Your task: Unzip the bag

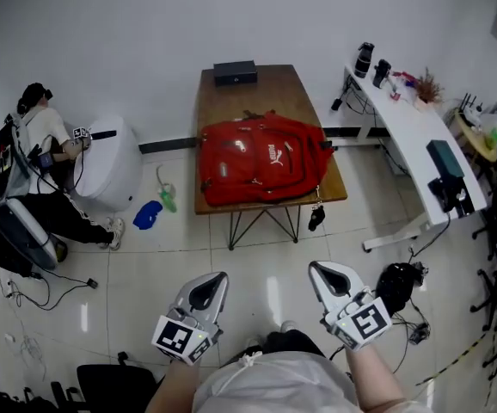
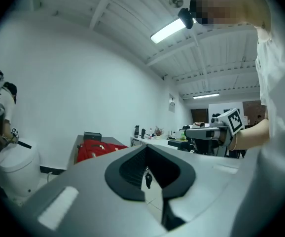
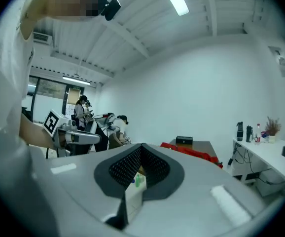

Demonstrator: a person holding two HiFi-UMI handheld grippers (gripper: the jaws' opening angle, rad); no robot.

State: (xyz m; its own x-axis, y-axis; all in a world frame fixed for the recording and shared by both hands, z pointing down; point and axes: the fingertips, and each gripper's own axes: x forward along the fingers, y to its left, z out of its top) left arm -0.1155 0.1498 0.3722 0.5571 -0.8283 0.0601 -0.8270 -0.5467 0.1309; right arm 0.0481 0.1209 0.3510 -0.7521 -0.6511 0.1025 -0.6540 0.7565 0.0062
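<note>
A red backpack (image 1: pixel 261 170) lies flat on a small wooden table (image 1: pixel 270 89) across the tiled floor from me. It also shows far off in the left gripper view as the red backpack (image 2: pixel 90 150) and in the right gripper view as the red backpack (image 3: pixel 196 155). My left gripper (image 1: pixel 218 276) and right gripper (image 1: pixel 315 268) are held low in front of my body, well short of the table. Both are shut with nothing between the jaws. The left gripper (image 2: pixel 145 147) and right gripper (image 3: pixel 141 145) point toward the table.
A black box (image 1: pixel 235 72) sits at the table's far end, and a small black item (image 1: pixel 316 217) hangs off its front edge. A white desk (image 1: pixel 412 136) stands to the right, with a black bag (image 1: pixel 396 284) on the floor nearby. A person (image 1: pixel 46 140) sits at left beside a white tub (image 1: pixel 111 166).
</note>
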